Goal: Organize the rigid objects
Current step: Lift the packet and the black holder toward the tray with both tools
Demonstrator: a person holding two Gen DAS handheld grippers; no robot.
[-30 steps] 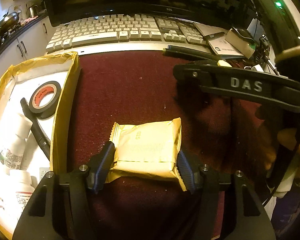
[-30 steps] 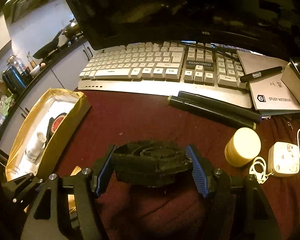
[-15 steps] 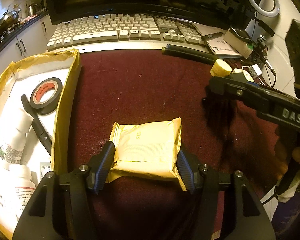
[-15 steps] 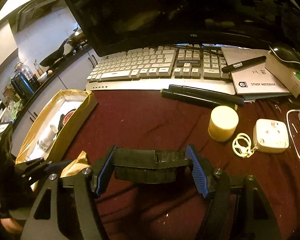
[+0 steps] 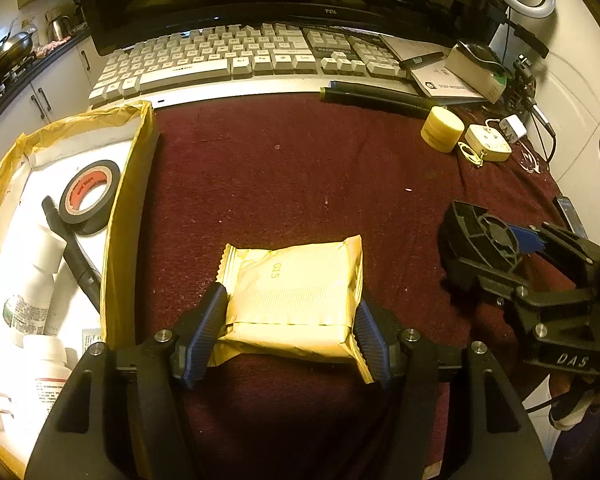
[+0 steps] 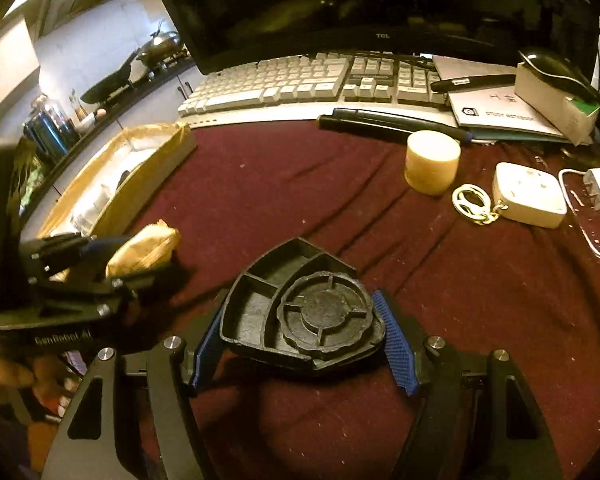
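The yellow packet (image 5: 292, 300) sits pinched between the jaws of the left gripper (image 5: 290, 330), one blue pad on each short side, its far end sticking out ahead of the fingertips and its underside on or just above the cloth (image 5: 300, 176); I cannot tell which. The side-on hold probably keeps it flat for a carry to the tray (image 5: 130, 184) left of those jaws, where tape (image 5: 89, 196) and bottles (image 5: 40, 280) already lie.

The right gripper (image 6: 302, 344) is clamped on a black fan housing (image 6: 300, 312), pads on its two flanks, open face up. It appears to rest on the cloth, perhaps being set down or parked.

Ahead of both jaws, a dark red, creased cloth covers the desk. Beyond it lie pens (image 6: 380, 122), a keyboard (image 5: 236, 60) and a dark monitor (image 6: 360, 4). Right of the right jaws stand a jar (image 6: 432, 162) and a plug (image 6: 530, 194). A kitchen counter shows far left.
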